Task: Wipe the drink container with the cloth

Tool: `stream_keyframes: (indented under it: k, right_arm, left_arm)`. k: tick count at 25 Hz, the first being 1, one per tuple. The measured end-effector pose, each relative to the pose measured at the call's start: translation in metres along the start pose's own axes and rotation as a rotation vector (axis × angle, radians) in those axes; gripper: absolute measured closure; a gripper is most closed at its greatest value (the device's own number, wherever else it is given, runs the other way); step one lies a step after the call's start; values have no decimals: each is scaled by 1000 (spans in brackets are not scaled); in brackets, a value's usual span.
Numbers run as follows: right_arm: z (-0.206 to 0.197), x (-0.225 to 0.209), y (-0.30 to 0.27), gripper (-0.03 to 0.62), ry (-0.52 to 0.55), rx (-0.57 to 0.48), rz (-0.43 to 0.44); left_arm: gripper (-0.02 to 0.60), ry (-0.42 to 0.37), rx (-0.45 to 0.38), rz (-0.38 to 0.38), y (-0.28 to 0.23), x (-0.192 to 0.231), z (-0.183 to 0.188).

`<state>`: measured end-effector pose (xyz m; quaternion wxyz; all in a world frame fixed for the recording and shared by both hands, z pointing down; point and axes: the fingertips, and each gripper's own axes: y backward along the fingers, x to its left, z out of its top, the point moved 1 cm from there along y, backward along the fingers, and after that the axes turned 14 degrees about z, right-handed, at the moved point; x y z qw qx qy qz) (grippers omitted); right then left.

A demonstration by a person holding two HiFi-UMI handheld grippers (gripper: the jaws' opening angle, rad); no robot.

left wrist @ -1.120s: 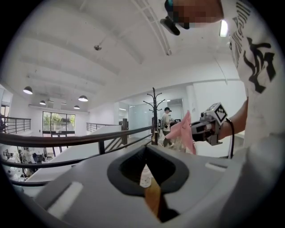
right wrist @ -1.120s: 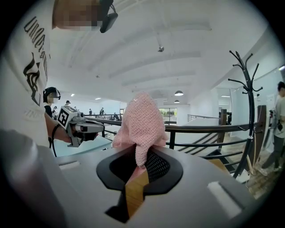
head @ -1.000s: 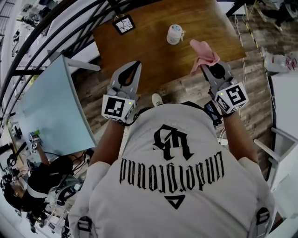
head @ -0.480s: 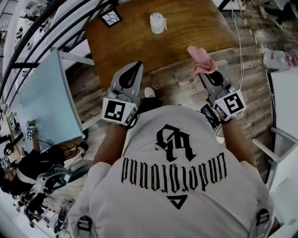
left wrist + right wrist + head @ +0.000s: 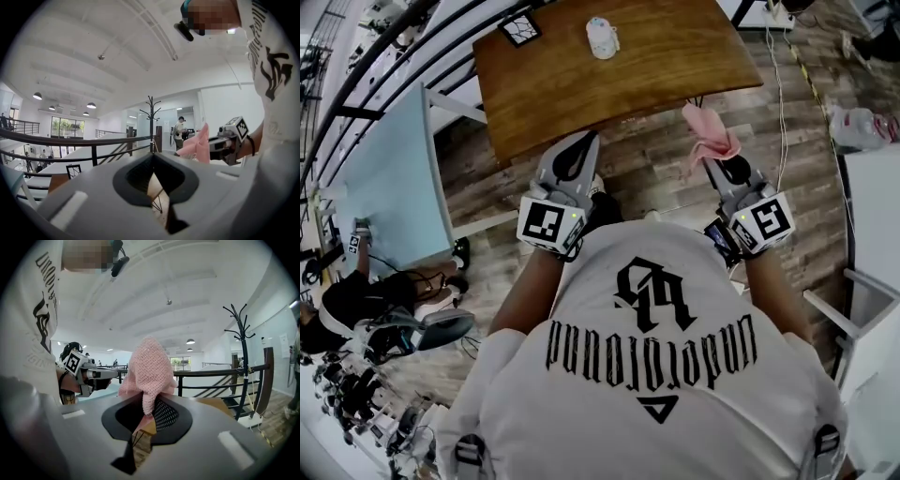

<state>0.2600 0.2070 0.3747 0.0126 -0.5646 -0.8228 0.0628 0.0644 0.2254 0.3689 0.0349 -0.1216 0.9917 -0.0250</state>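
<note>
Drink container (image 5: 602,37) sits on the far part of the wooden table (image 5: 675,66), small and pale, upright as far as I can tell, and well apart from both grippers, which hang over the plank floor (image 5: 656,155) short of the table's near edge. Over on the left, the left gripper (image 5: 583,142) points level toward the table, jaws pressed together with nothing between them, so it's empty. Across to the right, the right gripper (image 5: 718,163) is clamped on the pink cloth (image 5: 710,134), the knit bunched up and standing above the jaw tips. By my reading this is the approach: cloth in hand, no wiping begun. The next move calls for closing in on the table, the left gripper opening to steady the container, and the right laying the cloth against its side without tipping it.
</note>
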Motion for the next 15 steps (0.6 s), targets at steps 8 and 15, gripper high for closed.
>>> stream_keyframes:
  k: [8, 15]
  right_arm:
    - [0, 26, 26, 559, 18, -32, 33]
    - [2, 42, 43, 559, 20, -35, 52]
  left_arm:
    - [532, -19, -7, 13, 32, -33, 2]
    - [532, -15, -17, 35, 53, -50, 9]
